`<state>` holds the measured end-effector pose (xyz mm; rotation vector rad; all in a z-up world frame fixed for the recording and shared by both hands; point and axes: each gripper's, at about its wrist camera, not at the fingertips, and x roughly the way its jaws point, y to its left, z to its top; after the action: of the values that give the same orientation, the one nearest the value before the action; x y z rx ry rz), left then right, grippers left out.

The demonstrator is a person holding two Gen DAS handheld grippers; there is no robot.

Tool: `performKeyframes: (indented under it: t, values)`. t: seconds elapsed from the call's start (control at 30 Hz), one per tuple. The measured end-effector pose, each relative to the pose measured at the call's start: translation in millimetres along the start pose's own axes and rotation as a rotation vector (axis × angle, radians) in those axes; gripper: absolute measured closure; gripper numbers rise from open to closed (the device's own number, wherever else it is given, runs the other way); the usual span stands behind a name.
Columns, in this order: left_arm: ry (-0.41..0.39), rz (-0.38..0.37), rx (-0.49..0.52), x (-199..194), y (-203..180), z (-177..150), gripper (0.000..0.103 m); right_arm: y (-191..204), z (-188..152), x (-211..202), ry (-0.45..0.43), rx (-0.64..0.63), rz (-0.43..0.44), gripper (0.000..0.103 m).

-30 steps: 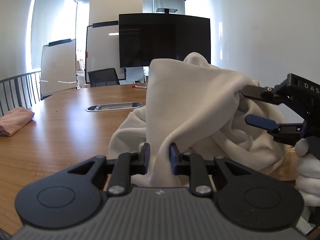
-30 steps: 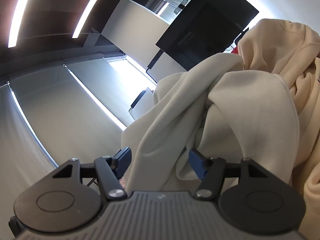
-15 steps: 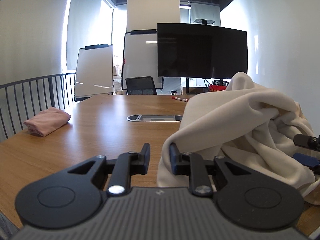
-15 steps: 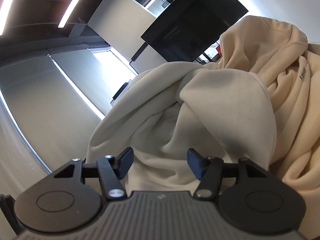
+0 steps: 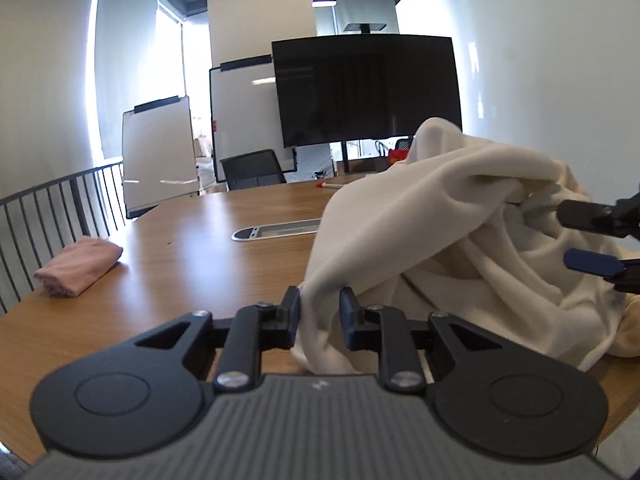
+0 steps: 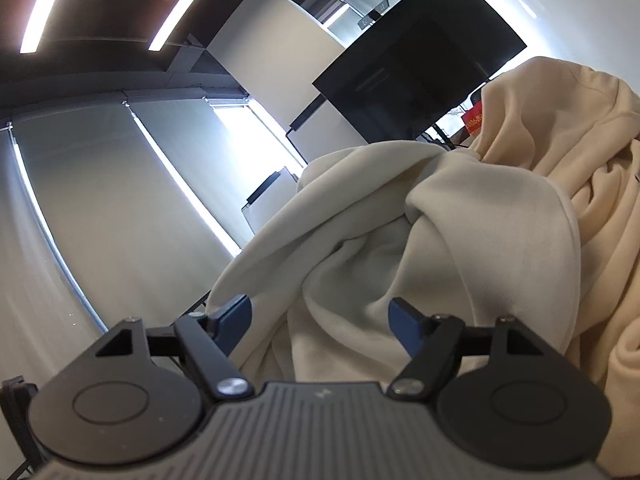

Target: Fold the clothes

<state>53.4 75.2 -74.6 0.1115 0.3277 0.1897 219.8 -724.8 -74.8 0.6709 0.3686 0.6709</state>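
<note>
A crumpled off-white garment (image 5: 440,232) lies heaped on the wooden table (image 5: 180,264), on top of a yellower beige garment (image 6: 560,140). My left gripper (image 5: 319,308) is shut on a lower edge of the off-white garment, near the table's front. The cloth runs up from its pads to the heap. My right gripper (image 6: 320,320) faces the heap from the right, also seen in the left wrist view (image 5: 576,238). Its jaws are opening: a fold of the off-white garment sits between them, but the pads (image 6: 236,314) stand clear of it.
A folded pink cloth (image 5: 78,266) lies at the table's left edge, next to a railing. A grey cable hatch (image 5: 276,230) is set in the tabletop and a red marker (image 5: 330,185) lies at the far side. A screen, whiteboards and a chair stand behind.
The off-white garment has sunk from in front of the left camera into a lower heap on the right. The right jaws have widened off the fold.
</note>
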Motion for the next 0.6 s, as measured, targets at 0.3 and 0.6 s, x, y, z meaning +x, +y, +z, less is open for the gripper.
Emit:
performKeyframes:
  t: [0.3, 0.6]
  values:
    - [-0.054, -0.083, 0.070, -7, -16, 20, 0.065, -11, 6, 23, 0.008, 0.017, -0.079, 0.023]
    - [0.002, -0.114, 0.208, 15, -39, 9, 0.049, 6, 5, 49, 0.071, -0.072, -0.088, 0.023]
